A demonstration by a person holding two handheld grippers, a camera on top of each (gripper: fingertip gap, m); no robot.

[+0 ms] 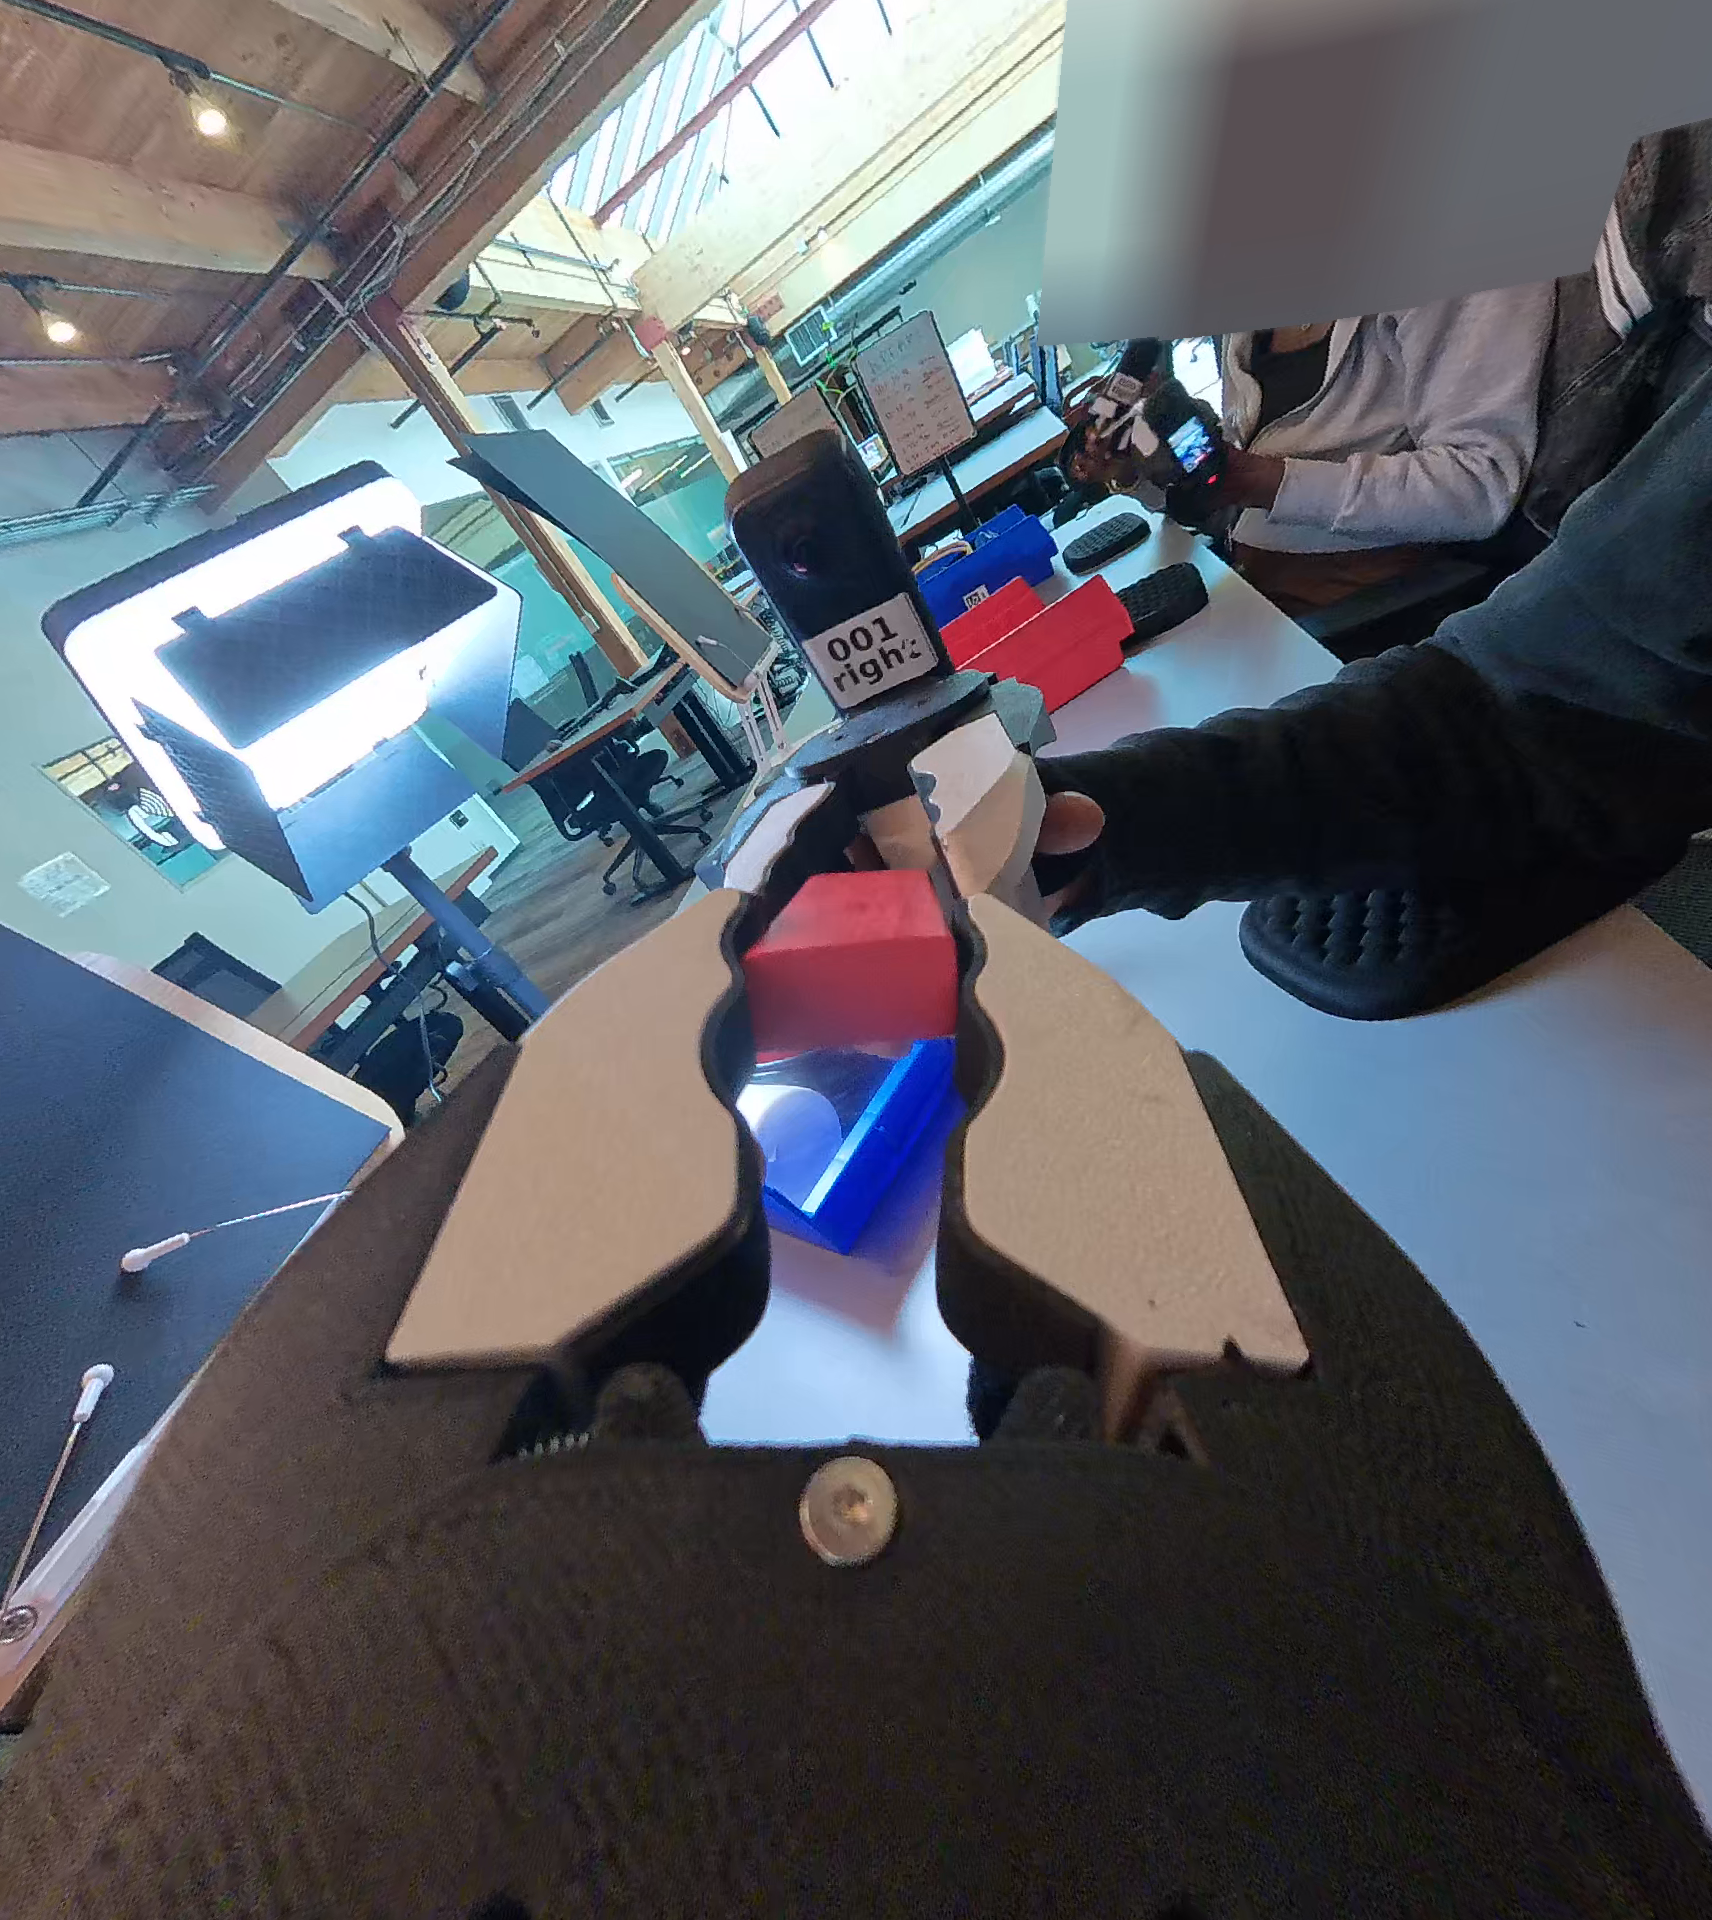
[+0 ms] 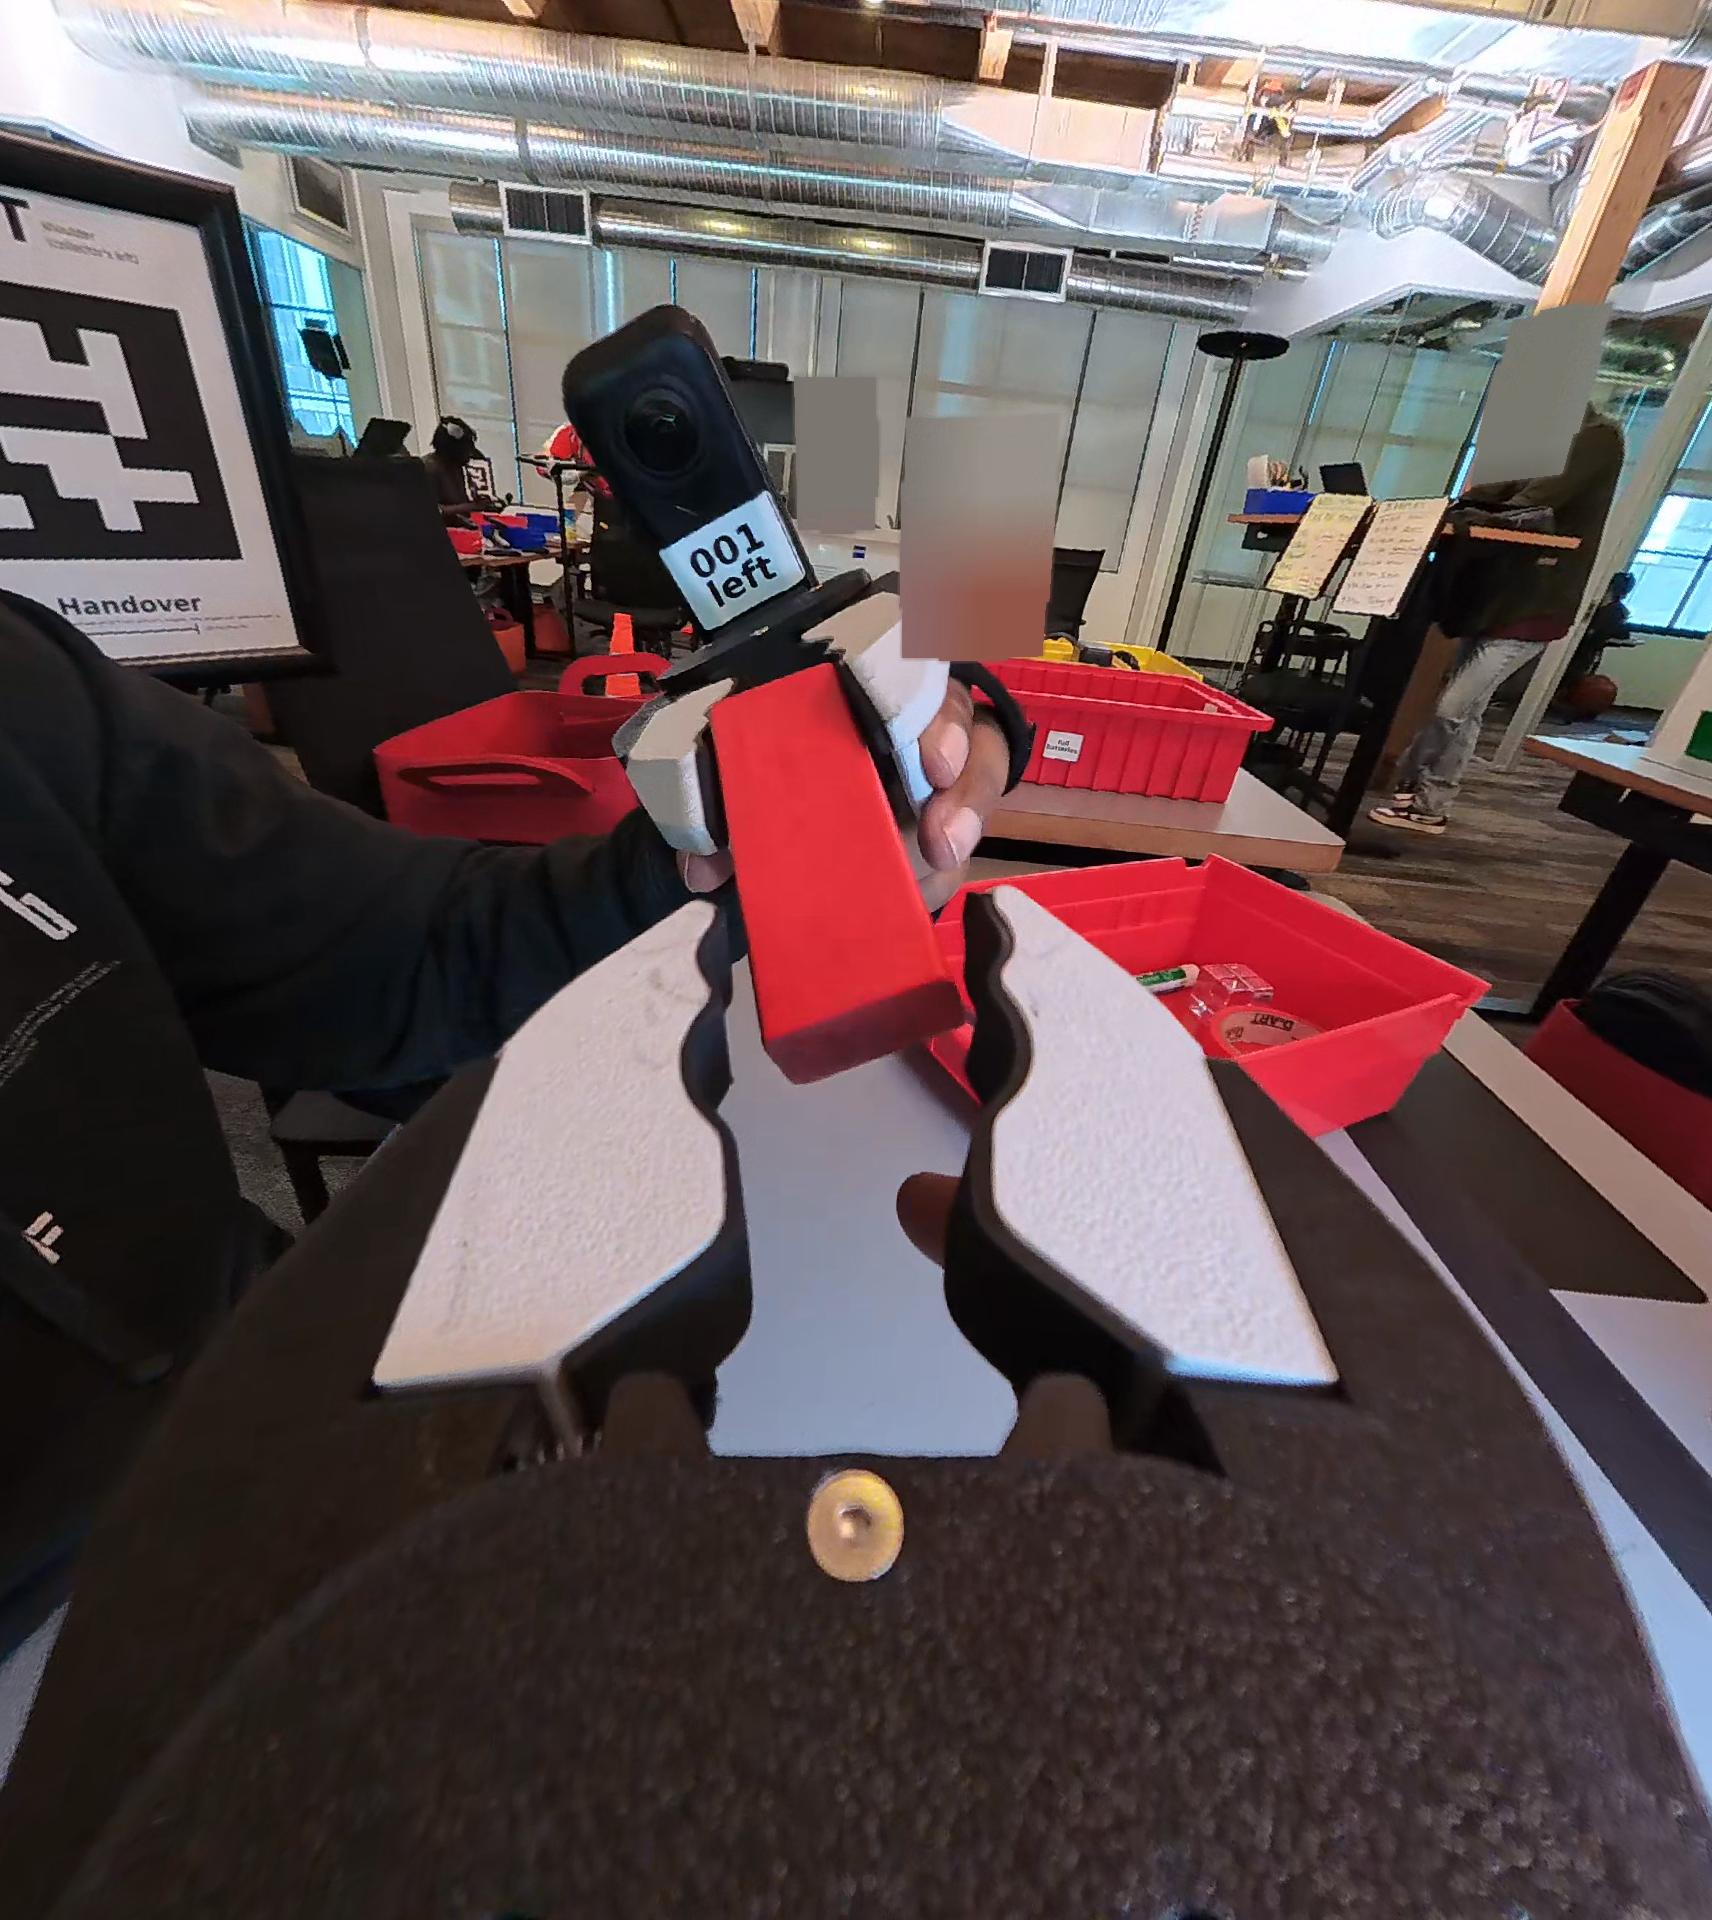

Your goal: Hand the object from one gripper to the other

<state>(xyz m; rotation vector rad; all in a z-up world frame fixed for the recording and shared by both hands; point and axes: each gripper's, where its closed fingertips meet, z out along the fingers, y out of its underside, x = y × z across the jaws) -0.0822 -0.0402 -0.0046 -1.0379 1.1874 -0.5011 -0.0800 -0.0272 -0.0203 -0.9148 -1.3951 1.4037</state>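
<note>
A long red block point(image 1: 852, 966) is clamped at one end between the fingertips of my left gripper point(image 1: 847, 935), held in the air over the white table point(image 1: 1454, 1195). In the right wrist view the block point(image 2: 821, 852) runs from the left gripper point(image 2: 779, 727) towards me. Its near end lies between the tips of my right gripper point(image 2: 847, 925), whose jaws stand slightly wider than the block. I cannot see them pressing on it. The right gripper point(image 1: 878, 821) faces the left one from just beyond the block, held by a gloved hand point(image 1: 1070, 821).
A blue bin point(image 1: 862, 1132) lies on the table under the block. A red bin point(image 2: 1247, 966) with a tape roll sits to the right. Red and blue bins point(image 1: 1028, 613) stand farther back. A black board point(image 1: 52, 1195) lies at the left. People sit and stand nearby. Left and right tips are no more than a few centimetres apart.
</note>
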